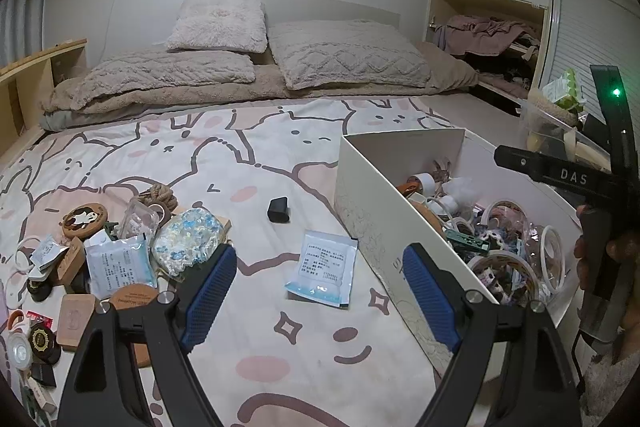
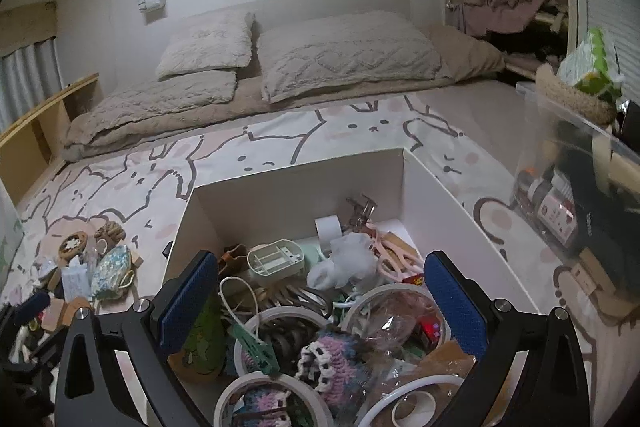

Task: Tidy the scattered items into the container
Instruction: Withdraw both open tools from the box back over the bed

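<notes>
Left claw point(image 1: 320, 291) spread and empty above the flat sachet point(image 1: 323, 273) on the bed point(image 1: 256, 163) beside the box point(image 1: 360, 195); right claw point(image 2: 320, 299) spread over its contents; sachet likely light, limp, best pinched by an edge.

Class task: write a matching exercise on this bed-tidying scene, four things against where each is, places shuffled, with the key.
Things:
1. white sachet
2. small black block
3. crocheted pouch
4. green tissue pack

Places:
A. inside the white box
B. on the clear bin
C. between the left gripper fingers' view, on the sheet
D. farther up the sheet, alone

Pairs: 1-C, 2-D, 3-A, 4-B
</notes>
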`<state>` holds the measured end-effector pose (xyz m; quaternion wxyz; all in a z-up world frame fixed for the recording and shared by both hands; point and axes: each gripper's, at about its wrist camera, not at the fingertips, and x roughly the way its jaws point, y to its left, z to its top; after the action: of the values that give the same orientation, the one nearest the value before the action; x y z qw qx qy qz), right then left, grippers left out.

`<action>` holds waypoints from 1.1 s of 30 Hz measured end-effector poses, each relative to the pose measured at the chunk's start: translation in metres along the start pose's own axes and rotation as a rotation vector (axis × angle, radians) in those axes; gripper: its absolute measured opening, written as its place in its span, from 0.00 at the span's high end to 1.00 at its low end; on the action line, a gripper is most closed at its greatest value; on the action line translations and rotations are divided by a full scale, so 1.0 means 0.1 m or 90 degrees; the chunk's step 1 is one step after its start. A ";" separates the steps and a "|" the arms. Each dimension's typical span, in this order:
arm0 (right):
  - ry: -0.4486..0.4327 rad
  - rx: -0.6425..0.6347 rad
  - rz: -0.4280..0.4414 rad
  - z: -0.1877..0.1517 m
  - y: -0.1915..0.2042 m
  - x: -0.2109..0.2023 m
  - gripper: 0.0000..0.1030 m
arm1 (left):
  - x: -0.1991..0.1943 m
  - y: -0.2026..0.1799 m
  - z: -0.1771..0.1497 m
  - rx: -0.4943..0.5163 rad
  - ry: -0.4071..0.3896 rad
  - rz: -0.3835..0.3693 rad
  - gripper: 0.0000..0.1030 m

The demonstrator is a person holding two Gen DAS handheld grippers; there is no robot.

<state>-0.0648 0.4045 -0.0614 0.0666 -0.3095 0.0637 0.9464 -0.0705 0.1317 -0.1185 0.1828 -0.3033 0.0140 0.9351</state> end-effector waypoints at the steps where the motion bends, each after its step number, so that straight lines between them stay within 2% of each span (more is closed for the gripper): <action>1: -0.003 -0.005 -0.001 0.00 0.01 0.00 0.01 | -0.01 0.00 0.00 0.000 -0.001 0.001 0.17; 3: -0.010 -0.011 -0.001 0.00 0.03 -0.03 0.00 | -0.04 0.01 0.01 0.000 -0.003 0.003 0.16; 4: -0.014 -0.013 0.000 0.00 0.03 -0.04 0.00 | -0.05 0.01 0.02 -0.001 -0.005 0.005 0.09; 6: -0.021 -0.015 0.001 -0.01 0.04 -0.06 0.00 | -0.09 0.02 0.03 -0.003 -0.014 0.008 0.03; 20: -0.045 -0.012 0.016 0.00 0.06 -0.19 0.00 | -0.28 0.15 0.18 0.010 -0.032 0.046 0.00; 33: -0.065 -0.015 0.066 0.03 0.27 -0.30 0.00 | -0.58 0.58 0.31 -0.001 -0.062 0.107 0.00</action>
<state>-0.0472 0.3757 -0.0395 0.0174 -0.2581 0.0653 0.9638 -0.0643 0.0620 -0.0650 0.1037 -0.2552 0.0296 0.9609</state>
